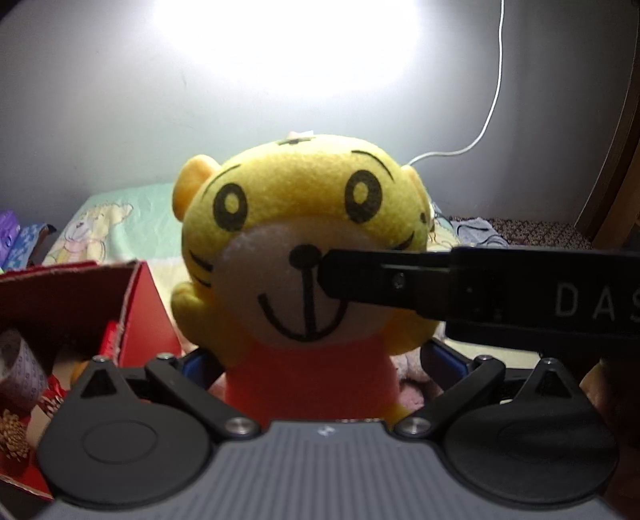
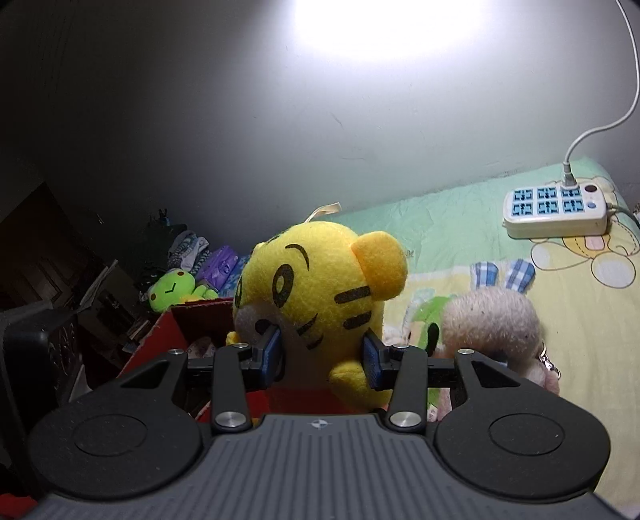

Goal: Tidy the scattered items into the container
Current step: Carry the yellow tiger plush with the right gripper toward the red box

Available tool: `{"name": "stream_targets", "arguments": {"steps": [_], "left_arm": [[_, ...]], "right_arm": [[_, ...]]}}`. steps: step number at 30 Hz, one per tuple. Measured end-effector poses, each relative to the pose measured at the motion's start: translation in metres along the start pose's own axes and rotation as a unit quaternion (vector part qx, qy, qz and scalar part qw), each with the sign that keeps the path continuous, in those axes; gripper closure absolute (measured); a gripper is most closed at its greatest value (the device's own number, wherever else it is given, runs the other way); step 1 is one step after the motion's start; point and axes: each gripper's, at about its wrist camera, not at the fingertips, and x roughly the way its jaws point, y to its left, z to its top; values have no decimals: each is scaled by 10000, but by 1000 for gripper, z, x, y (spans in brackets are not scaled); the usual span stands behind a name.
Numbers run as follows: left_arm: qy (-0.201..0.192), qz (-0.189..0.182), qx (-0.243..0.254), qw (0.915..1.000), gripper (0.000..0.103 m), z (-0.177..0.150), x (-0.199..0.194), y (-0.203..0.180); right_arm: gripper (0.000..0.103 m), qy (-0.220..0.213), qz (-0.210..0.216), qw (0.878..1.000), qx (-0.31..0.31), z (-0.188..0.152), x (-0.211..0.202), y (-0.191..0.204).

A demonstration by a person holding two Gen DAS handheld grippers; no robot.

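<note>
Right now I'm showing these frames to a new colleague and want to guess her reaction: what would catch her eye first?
The yellow tiger plush fills the middle of both views, with the right gripper closed on its head and the left gripper astride its orange body. To its left stands the open red box. Above, a glaring lamp whitens the wall, and a white power strip lies on the bedsheet.

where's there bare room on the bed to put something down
Bare sheet lies between the wall, the tiger and the power strip, and more below the strip, right of the pink plush. It is crowded around the red box, which already holds items, and beside the tiger, which the right gripper grips.
</note>
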Motion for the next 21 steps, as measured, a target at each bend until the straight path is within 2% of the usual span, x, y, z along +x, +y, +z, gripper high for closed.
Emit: {"name": "stream_targets", "arguments": {"steps": [4, 10, 13, 16, 21], "left_arm": [[-315, 259, -54, 9992, 2, 6, -25, 19], [-457, 654, -217, 9966, 2, 5, -53, 75], [-425, 730, -335, 9959, 2, 2, -60, 111], [-378, 966, -386, 9939, 2, -2, -64, 145], [-151, 1087, -362, 9933, 2, -4, -65, 197]], "right_arm": [[58, -206, 279, 9992, -220, 9, 8, 25], [58, -172, 680, 9970, -334, 7, 50, 70], [58, -208, 755, 9961, -414, 1, 78, 97], [58, -98, 899, 9956, -252, -6, 107, 123], [58, 16, 925, 9957, -29, -16, 149, 156]]}}
